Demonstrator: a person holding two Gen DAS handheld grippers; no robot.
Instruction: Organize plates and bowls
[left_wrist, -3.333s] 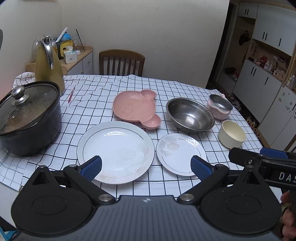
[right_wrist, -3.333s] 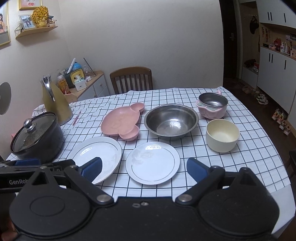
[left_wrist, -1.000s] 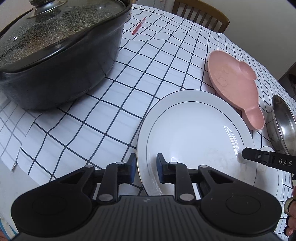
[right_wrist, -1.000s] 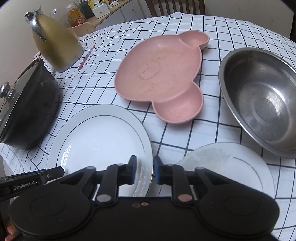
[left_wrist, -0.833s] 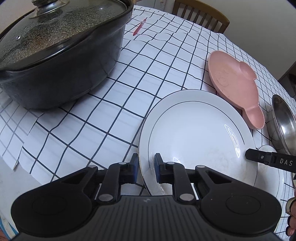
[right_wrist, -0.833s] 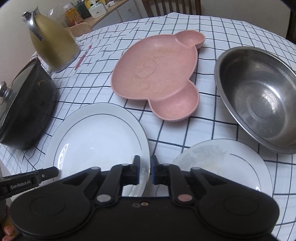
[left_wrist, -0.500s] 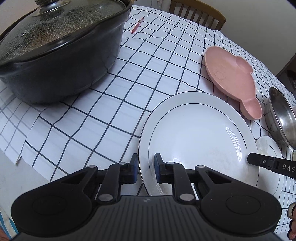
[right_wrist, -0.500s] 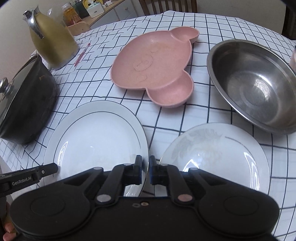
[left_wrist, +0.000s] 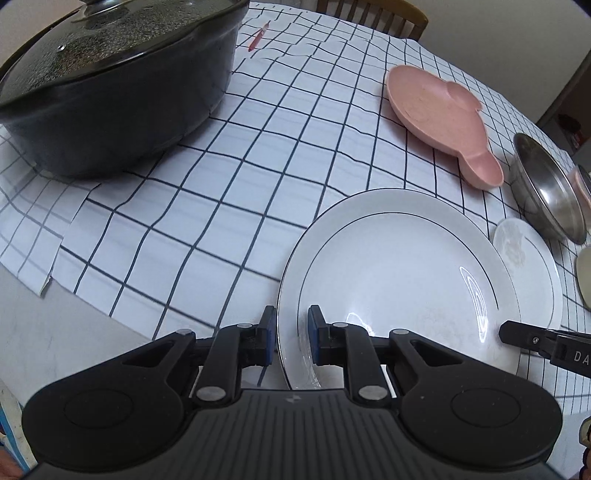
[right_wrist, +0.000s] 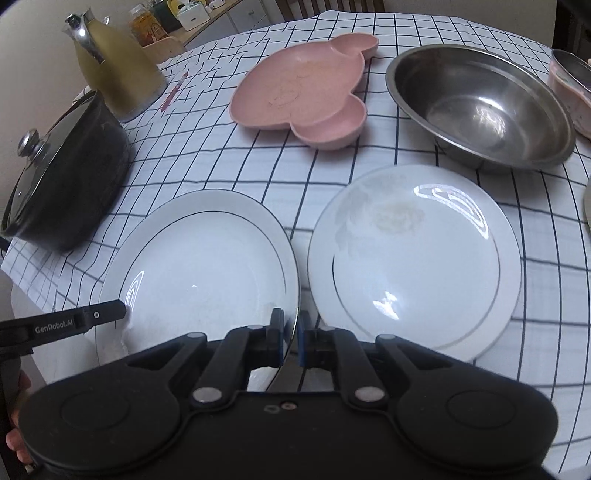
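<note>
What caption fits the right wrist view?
Both grippers clamp the large white plate beside the small plate.

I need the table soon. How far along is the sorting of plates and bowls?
Nothing is stacked yet. In hand: the left gripper and right gripper are both clamped on opposite rims of the large white plate. Left: the small white plate, pink bear plate, steel bowl, pink-rimmed bowl and cream bowl all sit separately on the checked cloth.

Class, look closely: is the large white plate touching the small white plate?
Apart. In the right wrist view, a strip of checked tablecloth shows between the large white plate and the small white plate.
</note>
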